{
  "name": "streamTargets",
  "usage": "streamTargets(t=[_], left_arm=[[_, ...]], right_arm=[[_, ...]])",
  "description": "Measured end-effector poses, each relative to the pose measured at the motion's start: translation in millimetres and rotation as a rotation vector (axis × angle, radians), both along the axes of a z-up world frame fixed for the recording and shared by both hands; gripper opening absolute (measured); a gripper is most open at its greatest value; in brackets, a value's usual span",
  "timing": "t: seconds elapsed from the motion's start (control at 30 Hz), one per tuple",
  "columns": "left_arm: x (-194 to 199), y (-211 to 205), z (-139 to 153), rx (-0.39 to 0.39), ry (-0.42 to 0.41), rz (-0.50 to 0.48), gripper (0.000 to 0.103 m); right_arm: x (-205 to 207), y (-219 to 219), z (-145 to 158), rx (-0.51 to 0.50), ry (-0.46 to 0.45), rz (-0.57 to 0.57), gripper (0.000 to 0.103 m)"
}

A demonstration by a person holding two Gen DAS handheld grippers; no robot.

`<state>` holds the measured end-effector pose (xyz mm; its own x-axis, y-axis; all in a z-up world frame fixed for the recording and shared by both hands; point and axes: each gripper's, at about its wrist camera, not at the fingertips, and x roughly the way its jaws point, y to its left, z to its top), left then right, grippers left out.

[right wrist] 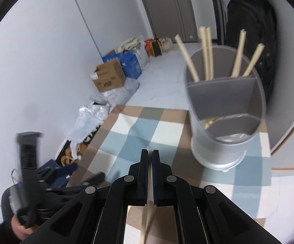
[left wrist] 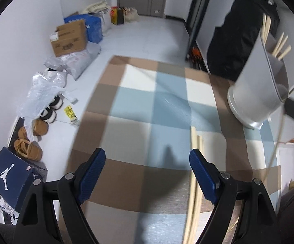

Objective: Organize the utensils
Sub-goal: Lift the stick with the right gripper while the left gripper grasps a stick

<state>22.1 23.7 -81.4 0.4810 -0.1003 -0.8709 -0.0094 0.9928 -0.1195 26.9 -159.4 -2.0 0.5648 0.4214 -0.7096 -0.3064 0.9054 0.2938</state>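
A grey divided utensil holder (right wrist: 226,146) stands on the checked tablecloth (right wrist: 126,140), with several pale wooden chopsticks (right wrist: 206,59) upright in its back compartment. My right gripper (right wrist: 150,152) is shut on a single chopstick (right wrist: 145,223), held above the cloth short of the holder. In the left wrist view the holder (left wrist: 255,89) is at the right, and that held chopstick (left wrist: 277,142) hangs beside it. My left gripper (left wrist: 147,154) is open over the cloth with nothing between its pads. Loose chopsticks (left wrist: 196,142) lie on the cloth by its right finger.
Cardboard boxes (left wrist: 69,38), plastic bags (left wrist: 45,89) and shoes (left wrist: 27,148) line the floor along the left wall, past the table's left edge. A black bag (left wrist: 238,36) stands behind the holder. My left gripper (right wrist: 45,174) shows blurred at the lower left of the right wrist view.
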Motion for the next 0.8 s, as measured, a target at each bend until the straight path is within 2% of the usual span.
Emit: streamTargets(t=[0.17,0.33,0.47,0.57,0.6,0.63,0.8], left_arm=[[11.9,-9.2,-7.3,-0.035,0.059,0.003,0.081],[21.7,-20.0,-13.0,-0.028,0.096,0.0,0.081],[27.2,-29.4,-17.0,0.003,0.11,-0.013,0.081],[32.1,-36.8,-19.4,0.065,0.108,-0.027,0.081],[35.1,-38.3,-21.3,0.072,0.117,-0.036,0.078],[38.0,-38.4,-22.8,0.068,0.125,-0.039,0.07],[42.9,-37.7,-26.0,0.076,0.138,-0.048,0.064]], right_arm=[[-7.8,-24.0,4.9,0.064,-0.03,-0.016,0.002],[-12.8,-39.4,9.0,0.129,-0.049,-0.024,0.002],[-17.2,-48.6,12.9,0.152,-0.066,-0.018,0.002],[-20.7,-54.9,15.2,0.165,-0.077,-0.019,0.002],[-21.6,-57.1,15.9,0.167,-0.08,-0.02,0.002],[-22.5,-59.3,17.3,0.172,-0.087,-0.023,0.002],[-26.4,-72.9,20.6,0.189,-0.101,-0.039,0.002]])
